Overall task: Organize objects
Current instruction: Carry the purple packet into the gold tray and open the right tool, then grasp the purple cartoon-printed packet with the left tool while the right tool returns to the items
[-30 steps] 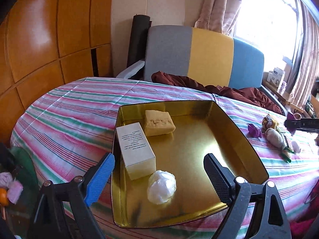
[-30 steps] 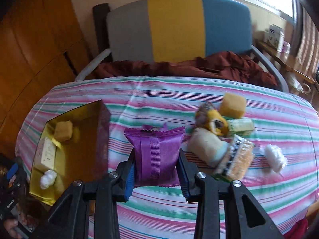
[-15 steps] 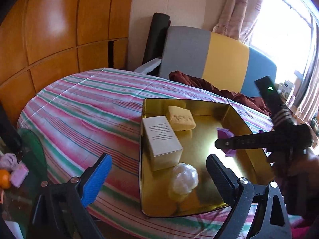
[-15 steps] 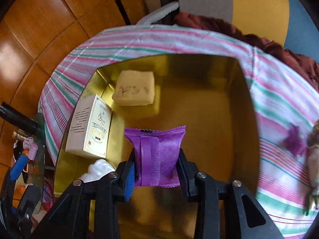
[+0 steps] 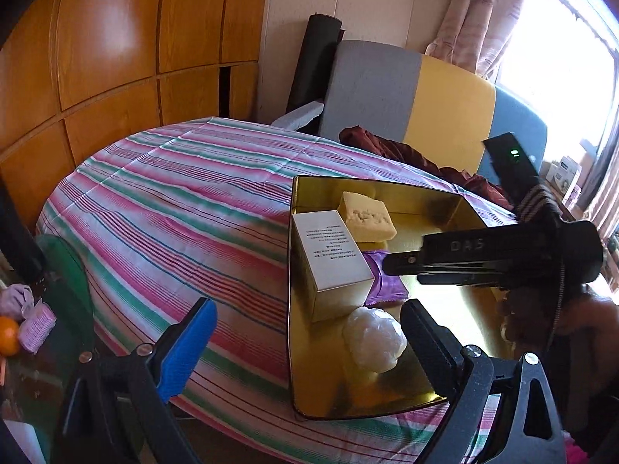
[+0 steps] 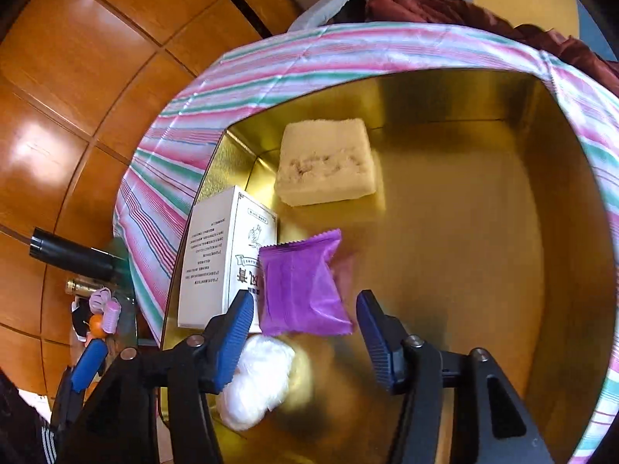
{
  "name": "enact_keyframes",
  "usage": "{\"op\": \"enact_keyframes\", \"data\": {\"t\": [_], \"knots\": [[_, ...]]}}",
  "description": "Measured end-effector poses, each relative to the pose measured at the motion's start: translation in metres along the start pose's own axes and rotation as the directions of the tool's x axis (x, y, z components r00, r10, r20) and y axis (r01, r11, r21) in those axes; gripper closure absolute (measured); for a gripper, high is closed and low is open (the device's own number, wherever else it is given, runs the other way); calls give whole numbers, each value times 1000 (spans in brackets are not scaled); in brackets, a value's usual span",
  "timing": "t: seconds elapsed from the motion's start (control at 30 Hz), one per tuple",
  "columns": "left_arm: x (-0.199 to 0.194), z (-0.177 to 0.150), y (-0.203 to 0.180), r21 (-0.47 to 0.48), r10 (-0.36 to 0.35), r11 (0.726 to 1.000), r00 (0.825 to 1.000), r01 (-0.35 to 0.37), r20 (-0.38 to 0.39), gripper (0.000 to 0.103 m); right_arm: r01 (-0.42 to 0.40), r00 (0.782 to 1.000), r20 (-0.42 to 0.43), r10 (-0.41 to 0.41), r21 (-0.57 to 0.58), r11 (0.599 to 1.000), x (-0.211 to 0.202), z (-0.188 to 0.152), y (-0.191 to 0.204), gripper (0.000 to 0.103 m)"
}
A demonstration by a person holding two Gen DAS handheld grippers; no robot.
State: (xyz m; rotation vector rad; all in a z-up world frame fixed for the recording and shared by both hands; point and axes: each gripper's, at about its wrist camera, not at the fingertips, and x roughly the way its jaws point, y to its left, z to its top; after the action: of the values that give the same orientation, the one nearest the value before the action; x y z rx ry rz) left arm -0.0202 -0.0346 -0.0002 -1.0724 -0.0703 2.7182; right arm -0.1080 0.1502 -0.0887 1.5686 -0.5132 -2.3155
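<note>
A gold metal tray (image 5: 460, 205) (image 6: 565, 270) sits on the striped table. In it lie a white box (image 5: 330, 259) (image 6: 220, 263), a pale sponge block (image 5: 367, 216) (image 6: 327, 162), a white crumpled ball (image 5: 375, 338) (image 6: 257, 379) and a purple packet (image 6: 301, 282) (image 5: 387, 286). My right gripper (image 6: 305, 328) is open over the tray, with the purple packet loose between its jaws, beside the box. It also shows in the left wrist view (image 5: 390, 265). My left gripper (image 5: 305, 344) is open and empty at the tray's near left edge.
The striped tablecloth (image 5: 174, 208) covers a round table. A chair with grey, yellow and blue panels (image 5: 418, 104) stands behind it with a maroon cloth (image 5: 390, 147). A green side stand with an orange (image 5: 7, 334) sits low at the left. Wood panelling (image 5: 96, 58) lines the wall.
My right gripper carried the purple packet from the table over the tray, lowered it beside the white box and opened its jaws. My left gripper drifted left and stayed open.
</note>
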Motion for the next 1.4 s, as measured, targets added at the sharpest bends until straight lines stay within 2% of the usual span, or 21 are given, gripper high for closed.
{"op": "enact_keyframes", "data": {"t": [0.17, 0.3, 0.43, 0.5, 0.63, 0.77, 0.87, 1.03, 1.1, 1.13, 1.17, 1.2, 1.23, 1.3, 1.4], "knots": [[-1, 0, -9, 27, 1, 1000, 1000, -1, -6, 7, 70, 994, 83, -67, -37, 997, -39, -13, -11, 42], [-6, 4, -21, 64, 5, 998, 1000, -5, 8, 6, 136, 980, 156, -125, -61, 989, -74, -24, -25, 38], [-10, 8, -38, 107, -10, 994, 1000, 8, 18, 4, 175, 960, 224, -166, -17, 985, -110, -31, -52, 29], [-12, 10, -48, 136, -19, 991, 1000, 16, 20, 4, 200, 946, 259, -198, 19, 980, -129, -36, -70, 28], [-13, 14, -70, 187, -50, 981, 999, 46, 17, 4, 258, 909, 309, -278, 104, 960, -168, -46, -110, 25], [-14, 15, -93, 237, -90, 968, 996, 85, 10, 4, 318, 866, 332, -375, 213, 924, -205, -58, -158, 25], [-14, 17, -114, 286, -138, 949, 990, 133, -1, 4, 362, 824, 340, -454, 300, 882, -231, -68, -194, 25], [-16, 21, -155, 362, -210, 910, 977, 202, -17, 4, 384, 743, 355, -567, 466, 797, -266, -93, -256, 25], [-14, 24, -174, 393, -233, 892, 972, 225, -28, 4, 356, 727, 349, -592, 545, 759, -271, -106, -279, 24], [-12, 26, -184, 405, -244, 883, 969, 237, -36, 4, 338, 730, 332, -597, 584, 738, -271, -111, -290, 24], [-9, 28, -194, 414, -257, 874, 965, 253, -47, 4, 317, 747, 303, -592, 619, 718, -272, -112, -300, 24], [-6, 31, -204, 416, -273, 867, 960, 275, -65, 4, 281, 759, 310, -573, 638, 717, -274, -114, -306, 24], [-2, 33, -214, 413, -291, 860, 953, 301, -88, 4, 252, 762, 327, -559, 646, 721, -277, -115, -308, 24], [9, 39, -235, 398, -330, 845, 934, 357, -139, 4, 244, 768, 331, -548, 640, 728, -279, -115, -308, 24], [29, 46, -265, 368, -360, 833, 910, 413, -206, 5, 216, 788, 340, -514, 629, 747, -277, -115, -306, 24]]}}
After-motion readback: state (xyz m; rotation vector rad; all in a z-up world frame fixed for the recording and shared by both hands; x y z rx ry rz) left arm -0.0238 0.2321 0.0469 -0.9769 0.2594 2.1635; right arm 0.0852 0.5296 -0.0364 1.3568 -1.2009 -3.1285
